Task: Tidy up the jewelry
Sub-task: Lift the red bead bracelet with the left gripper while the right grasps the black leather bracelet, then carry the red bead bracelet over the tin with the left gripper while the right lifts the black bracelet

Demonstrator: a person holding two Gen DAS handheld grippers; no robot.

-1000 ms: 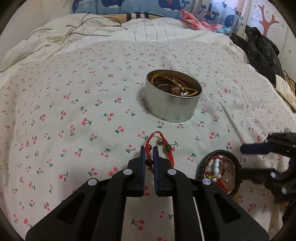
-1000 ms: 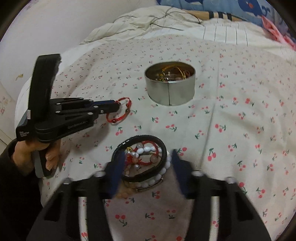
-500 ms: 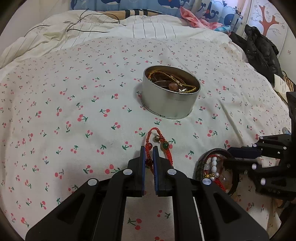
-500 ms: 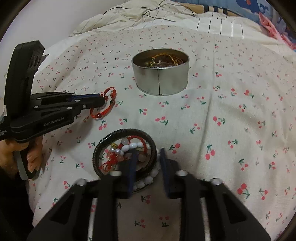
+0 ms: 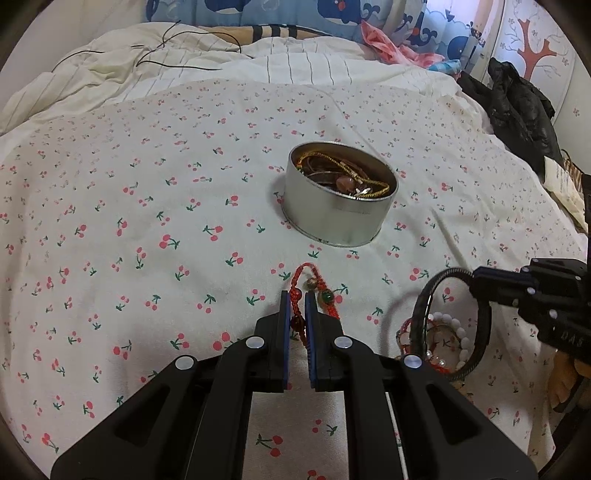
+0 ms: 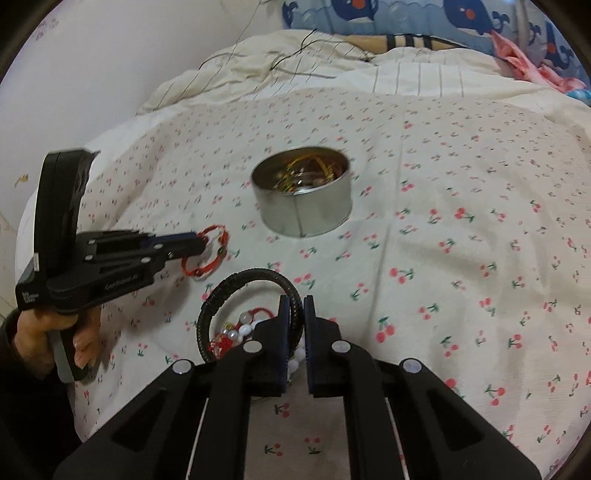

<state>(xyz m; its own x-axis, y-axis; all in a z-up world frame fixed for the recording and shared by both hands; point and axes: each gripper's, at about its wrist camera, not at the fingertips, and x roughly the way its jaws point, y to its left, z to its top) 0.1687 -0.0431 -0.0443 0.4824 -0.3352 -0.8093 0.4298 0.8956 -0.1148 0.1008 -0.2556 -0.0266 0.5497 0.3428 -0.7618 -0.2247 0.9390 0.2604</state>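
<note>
My left gripper [image 5: 296, 300] is shut on a red cord bracelet [image 5: 314, 286] with dark and green beads, held above the cherry-print bedspread; it also shows in the right wrist view [image 6: 207, 254]. My right gripper [image 6: 294, 303] is shut on a black braided bangle [image 6: 236, 280], lifted and tilted off the bed; it shows in the left wrist view [image 5: 436, 295]. Beneath it lie a white pearl bracelet [image 5: 452, 328] and red cord pieces [image 6: 221, 341]. A round silver tin [image 5: 340, 199] holding several gold and brown pieces stands ahead of both grippers [image 6: 303, 201].
A striped cream duvet [image 5: 258, 62] with a black cable lies at the back. Blue whale pillows [image 5: 332, 14] and pink cloth [image 5: 384, 40] are behind it. Black clothing [image 5: 517, 99] lies at the right edge of the bed.
My right gripper closed on the black bangle and lifted it off the pile. My left gripper, still holding the red bracelet, moved closer to the tin.
</note>
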